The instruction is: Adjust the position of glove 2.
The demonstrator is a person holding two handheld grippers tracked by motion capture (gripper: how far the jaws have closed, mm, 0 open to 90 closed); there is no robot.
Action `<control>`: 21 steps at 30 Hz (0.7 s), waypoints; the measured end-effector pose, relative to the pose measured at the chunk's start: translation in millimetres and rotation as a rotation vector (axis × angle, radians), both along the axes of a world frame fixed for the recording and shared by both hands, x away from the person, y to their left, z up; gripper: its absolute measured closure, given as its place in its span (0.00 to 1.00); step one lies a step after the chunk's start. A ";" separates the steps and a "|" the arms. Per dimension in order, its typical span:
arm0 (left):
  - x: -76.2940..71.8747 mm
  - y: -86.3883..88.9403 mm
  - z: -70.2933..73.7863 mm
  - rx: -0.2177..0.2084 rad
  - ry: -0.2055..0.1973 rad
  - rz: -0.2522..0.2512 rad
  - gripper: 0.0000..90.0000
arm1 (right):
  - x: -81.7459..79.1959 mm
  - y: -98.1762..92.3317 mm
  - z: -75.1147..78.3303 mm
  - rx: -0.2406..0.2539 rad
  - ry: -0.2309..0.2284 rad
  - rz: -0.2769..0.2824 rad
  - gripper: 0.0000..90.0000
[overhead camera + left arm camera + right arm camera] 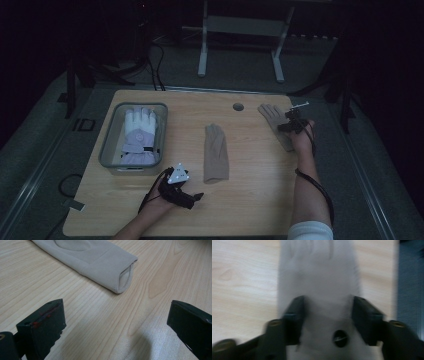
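A beige glove (216, 152) lies flat mid-table, cuff toward me. My left gripper (194, 200) rests near the front edge, just left of that cuff. In the left gripper view its jaws (115, 322) stand wide open over bare wood, with the cuff (100, 262) a little beyond them. A second beige glove (272, 114) lies at the far right. My right gripper (286, 123) hangs low over its cuff end. In the blurred right gripper view the jaws (327, 312) stand apart over the glove (319, 272), which lies flat under them.
A clear plastic bin (107, 150) at the left holds a white and lavender glove (140, 135). A round cable hole (238, 107) sits near the table's (250, 200) far edge. The right table edge runs close beside the right glove.
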State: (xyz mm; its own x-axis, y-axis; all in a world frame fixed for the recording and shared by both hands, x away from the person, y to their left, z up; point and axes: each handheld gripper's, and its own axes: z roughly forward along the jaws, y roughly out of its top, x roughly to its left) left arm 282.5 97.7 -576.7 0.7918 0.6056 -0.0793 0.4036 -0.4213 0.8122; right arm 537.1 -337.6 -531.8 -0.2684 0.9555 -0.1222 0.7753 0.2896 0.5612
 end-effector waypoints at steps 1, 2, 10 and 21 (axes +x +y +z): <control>0.0 0.0 0.0 0.002 0.000 -0.001 0.02 | -0.6 -0.7 -1.7 0.052 0.005 -0.001 0.60; -0.1 0.0 0.0 0.002 -0.001 -0.001 0.02 | -1.2 -1.6 -2.3 0.074 0.005 -0.012 0.64; -0.1 0.4 0.0 -0.004 -0.003 0.002 0.02 | -12.4 4.6 7.2 0.175 0.002 -0.053 0.91; -0.3 -0.5 0.1 0.010 -0.005 -0.001 0.02 | -59.7 35.5 24.0 0.241 -0.052 -0.065 0.91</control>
State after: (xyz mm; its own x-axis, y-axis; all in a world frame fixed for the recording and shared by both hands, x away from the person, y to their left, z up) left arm 282.1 97.2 -576.6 0.7926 0.6057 -0.0698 0.3995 -0.4295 0.8099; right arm 477.4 -302.2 -507.7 -0.2044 0.9739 0.0990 0.7566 0.0930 0.6472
